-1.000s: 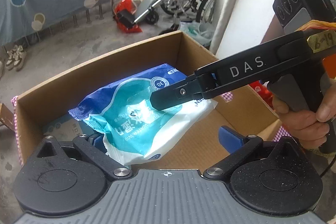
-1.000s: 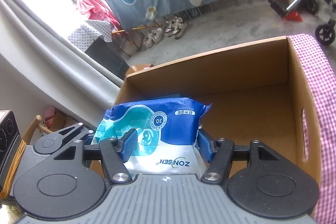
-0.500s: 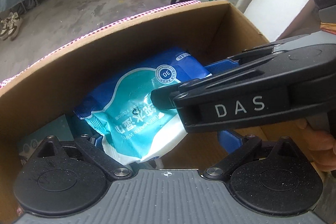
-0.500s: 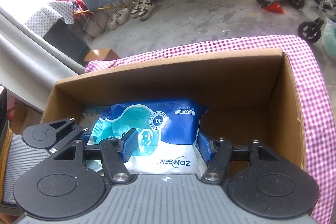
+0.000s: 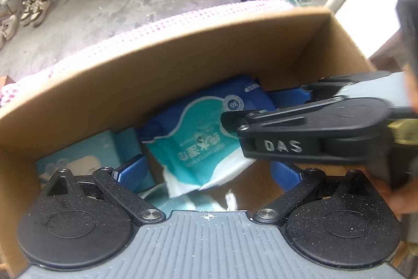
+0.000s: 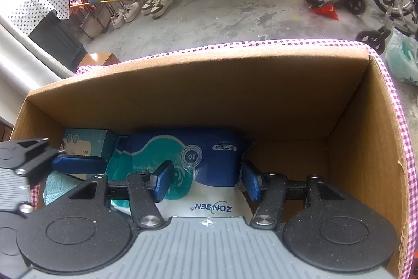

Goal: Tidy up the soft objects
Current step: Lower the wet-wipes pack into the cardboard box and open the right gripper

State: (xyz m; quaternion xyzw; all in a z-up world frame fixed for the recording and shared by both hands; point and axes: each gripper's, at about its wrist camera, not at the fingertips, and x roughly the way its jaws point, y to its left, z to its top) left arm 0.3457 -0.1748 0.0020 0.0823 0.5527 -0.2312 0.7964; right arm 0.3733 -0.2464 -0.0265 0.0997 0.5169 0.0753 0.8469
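Stage: wipes pack (image 6: 198,169) is held low inside cardboard box (image 6: 235,96), beside a teal carton (image 6: 86,143) | right gripper (image 6: 203,181) clamped on it, jaws just closing | left gripper (image 5: 209,171) spread, empty | release judged left.

Both wrist cameras look steeply down, close up, into the same open brown cardboard box (image 5: 183,64) (image 6: 209,96).
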